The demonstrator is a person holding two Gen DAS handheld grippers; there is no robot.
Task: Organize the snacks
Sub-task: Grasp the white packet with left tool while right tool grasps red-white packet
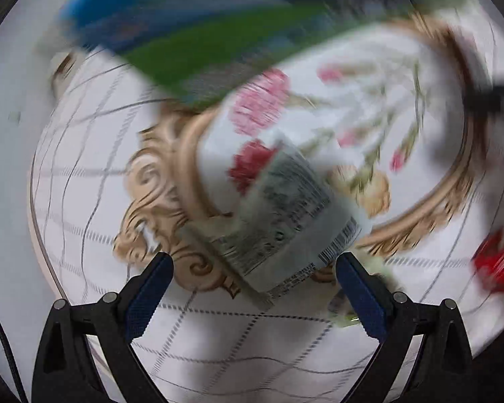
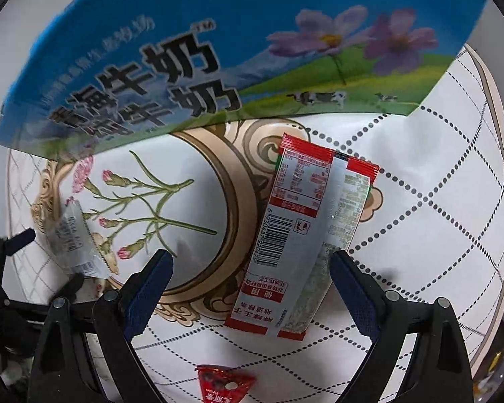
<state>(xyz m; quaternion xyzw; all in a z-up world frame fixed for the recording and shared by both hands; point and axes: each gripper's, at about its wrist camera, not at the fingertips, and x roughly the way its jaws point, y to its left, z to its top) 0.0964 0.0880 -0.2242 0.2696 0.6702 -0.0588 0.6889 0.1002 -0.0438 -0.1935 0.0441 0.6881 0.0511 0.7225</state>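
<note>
The red packet (image 2: 304,238) lies flat on the tablecloth (image 2: 420,235), back side up so the barcode and nutrition table show, its top end near the gold scrollwork and its lower end down between the fingers of the right gripper (image 2: 250,267). Those tongs are spread wide and empty; the right fingertip sits just beside the packet's edge, and I can't tell if it touches.

A smaller silvery packet (image 2: 75,240) lies on the flower print off to the left, well apart from the red one. In the left wrist view the same silvery packet (image 1: 282,215) sits between the fingers of the left gripper (image 1: 253,265), which is also wide apart with nothing clamped. That view is really blurred, so the print on it is unreadable.

A little red triangular snack (image 2: 225,383) sits at the bottom of the right view, near the edge of the cloth.

Behind all that is the milk box (image 2: 218,50), blue and green with purple flowers, cows and big black lettering. Only its outer side shows, so no idea what's in it. It appears in the left view too as a blue-green smear (image 1: 191,33).
</note>
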